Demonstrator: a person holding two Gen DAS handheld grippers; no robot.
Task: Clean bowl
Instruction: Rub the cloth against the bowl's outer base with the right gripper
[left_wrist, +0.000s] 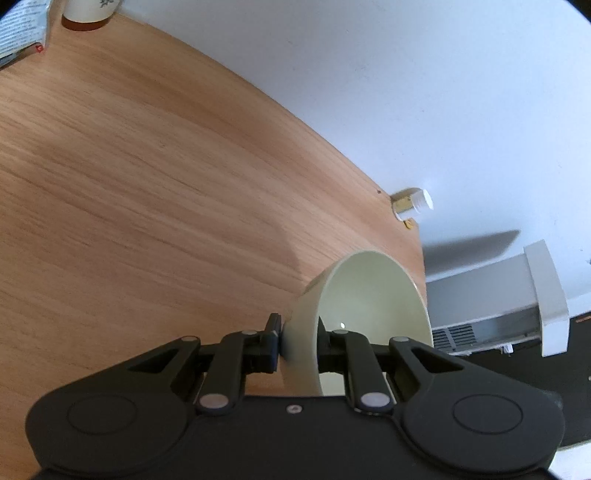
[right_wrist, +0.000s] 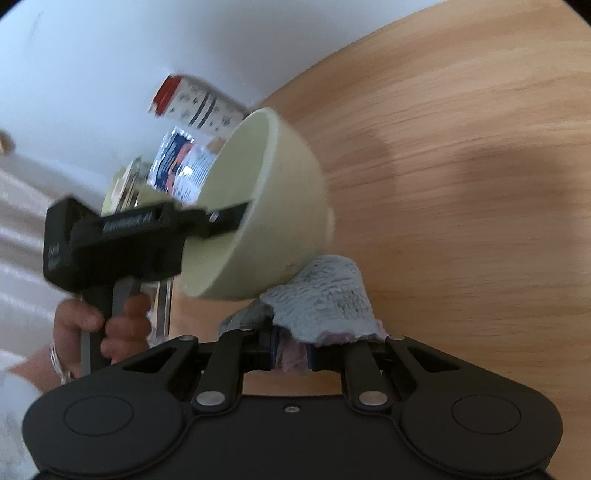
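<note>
**Meanwhile: bowl gripped at the rim, cloth against its underside**

Nearly closed, with the left gripper (left_wrist: 299, 343) pinching the wall of the pale green bowl (left_wrist: 369, 295) at its rim: one of the fingers (left_wrist: 272, 341) outside, the other inside. Tipped on its side and lifted off the wooden worktop (left_wrist: 147, 166), mouth open toward the white wall (left_wrist: 406, 92). Seen from the right wrist, the same bowl (right_wrist: 288, 192) clamped ahead and left of that side's fingers, with a hand (right_wrist: 99, 328) wrapped round the left gripper's handle lower left.

Nearly closed too on the right gripper (right_wrist: 291, 350), shut on a bunched grey-blue cloth (right_wrist: 325, 299) showing some pink near the fingers. Just beyond the fingertips, cloth touching the bowl's outer underside near its base.

Farther off, behind the bowl: a blurred carton with a red end (right_wrist: 195, 103) and a printed packet (right_wrist: 181, 166), partly hidden by the rim. Far up and left of the left fingers, a white cup with a brown base (left_wrist: 86, 14) standing at the worktop's back edge.
</note>
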